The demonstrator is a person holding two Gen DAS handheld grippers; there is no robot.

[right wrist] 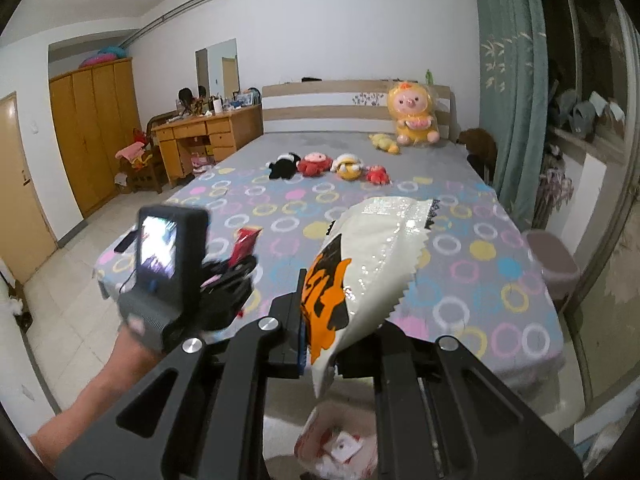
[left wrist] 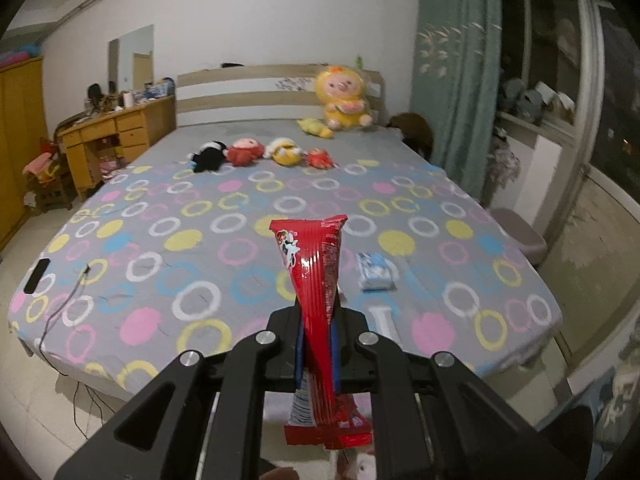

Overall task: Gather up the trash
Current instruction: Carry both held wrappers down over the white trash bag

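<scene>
My left gripper [left wrist: 318,332] is shut on a red snack wrapper [left wrist: 316,280] that stands up between the fingers, above the foot of the bed [left wrist: 240,248]. My right gripper [right wrist: 320,320] is shut on a white and orange snack bag [right wrist: 372,256], also held above the bed's foot end. The left gripper with its camera unit [right wrist: 168,256] and the red wrapper [right wrist: 246,240] shows at the left of the right wrist view. A blue and white packet [left wrist: 374,272] lies on the bedspread to the right of the left gripper. A trash bin with a red and white liner [right wrist: 340,444] sits on the floor below the right gripper.
Several plush toys [left wrist: 264,152] lie in a row mid-bed, and a big yellow one [left wrist: 344,100] sits at the headboard. A black phone [left wrist: 37,276] with a cable lies at the bed's left corner. A pink stool [right wrist: 554,264] stands right of the bed. A wooden desk [right wrist: 208,136] stands at the left.
</scene>
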